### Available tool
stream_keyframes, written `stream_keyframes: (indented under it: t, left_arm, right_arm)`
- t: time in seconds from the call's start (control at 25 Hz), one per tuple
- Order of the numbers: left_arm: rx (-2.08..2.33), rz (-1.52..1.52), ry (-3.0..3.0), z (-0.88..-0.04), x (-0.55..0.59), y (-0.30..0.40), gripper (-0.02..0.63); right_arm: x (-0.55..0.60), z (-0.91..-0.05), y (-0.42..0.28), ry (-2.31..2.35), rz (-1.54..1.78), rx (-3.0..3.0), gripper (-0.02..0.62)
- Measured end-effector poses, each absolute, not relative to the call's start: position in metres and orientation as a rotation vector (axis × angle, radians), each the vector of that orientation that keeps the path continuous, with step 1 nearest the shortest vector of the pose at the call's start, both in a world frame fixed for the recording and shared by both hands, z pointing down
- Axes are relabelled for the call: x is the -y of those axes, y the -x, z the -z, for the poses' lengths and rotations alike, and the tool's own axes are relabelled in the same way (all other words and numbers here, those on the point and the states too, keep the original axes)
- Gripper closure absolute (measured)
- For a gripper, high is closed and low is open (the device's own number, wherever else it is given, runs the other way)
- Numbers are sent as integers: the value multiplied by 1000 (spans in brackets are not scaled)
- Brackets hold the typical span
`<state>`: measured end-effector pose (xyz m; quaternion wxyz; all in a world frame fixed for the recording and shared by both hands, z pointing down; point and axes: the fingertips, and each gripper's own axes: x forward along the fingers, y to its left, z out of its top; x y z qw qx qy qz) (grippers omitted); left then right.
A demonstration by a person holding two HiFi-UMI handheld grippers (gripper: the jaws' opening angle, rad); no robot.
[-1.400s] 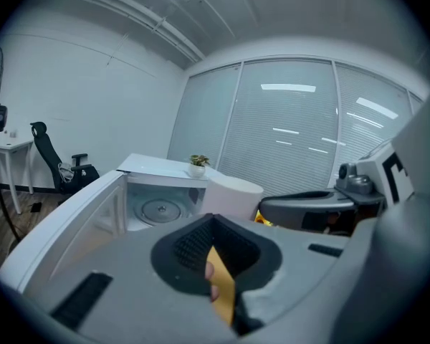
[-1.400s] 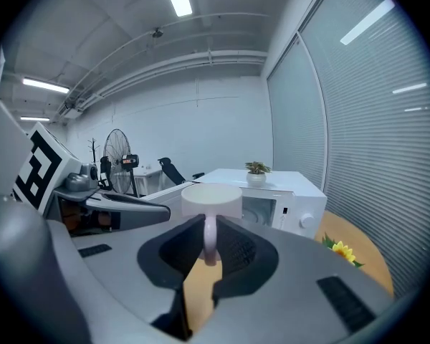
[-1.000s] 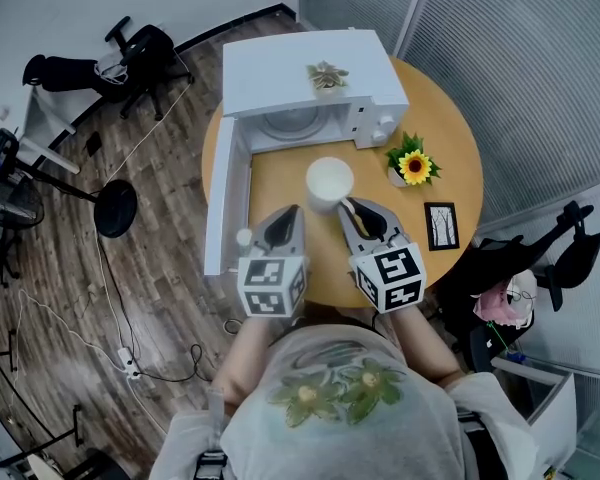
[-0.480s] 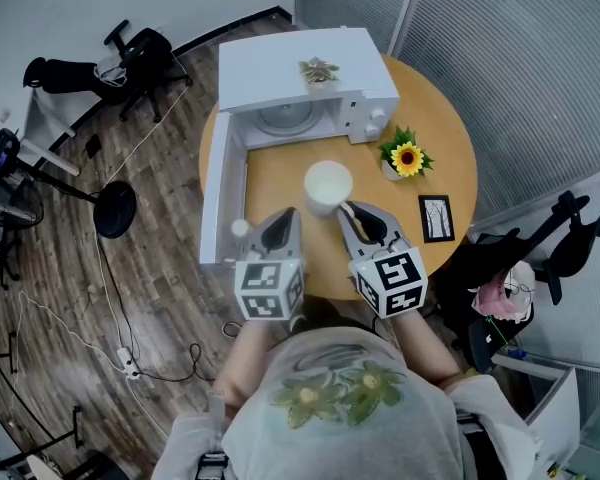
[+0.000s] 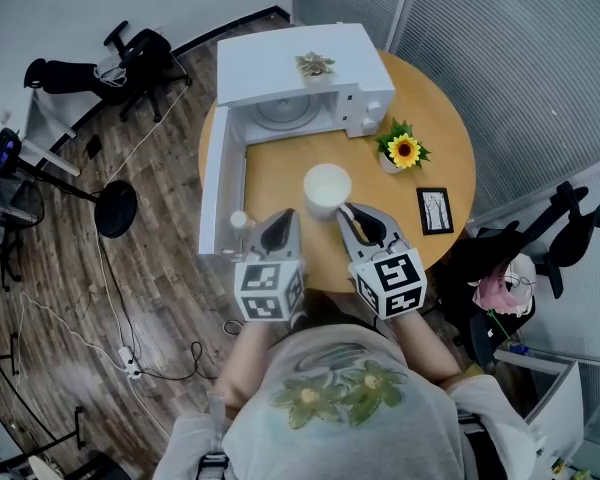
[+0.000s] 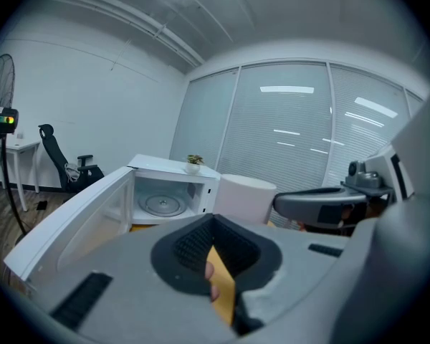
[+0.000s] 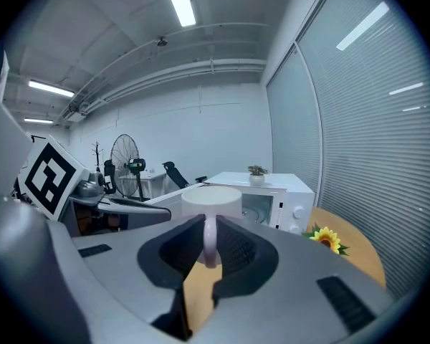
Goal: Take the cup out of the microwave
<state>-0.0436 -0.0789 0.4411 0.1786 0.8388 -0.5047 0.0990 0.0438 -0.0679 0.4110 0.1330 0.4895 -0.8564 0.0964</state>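
On round wooden tabletop (image 5: 280,173), before white microwave (image 5: 290,63) with door (image 5: 220,193) swung wide: white cup (image 5: 327,186) sits clear of microwave, between it and person. Right gripper (image 5: 352,214) fingers clamped on cup's handle (image 7: 210,239). Left gripper (image 5: 283,224) just beside, fingers closed together, holding nothing. Sunflower (image 5: 404,150) and framed picture (image 5: 435,211) at right; small plant (image 5: 314,64) atop microwave

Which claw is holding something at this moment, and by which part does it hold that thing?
The right claw holds the white cup by its handle, which is pinched between the two jaws. The left claw holds nothing.
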Motion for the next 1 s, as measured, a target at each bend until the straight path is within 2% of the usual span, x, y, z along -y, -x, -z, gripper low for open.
stream_keyframes:
  t: [1.0]
  left_arm:
    - [1415, -285, -2383, -441, 69, 41, 601]
  right_arm:
    - [53, -411, -44, -1411, -275, 2488, 534]
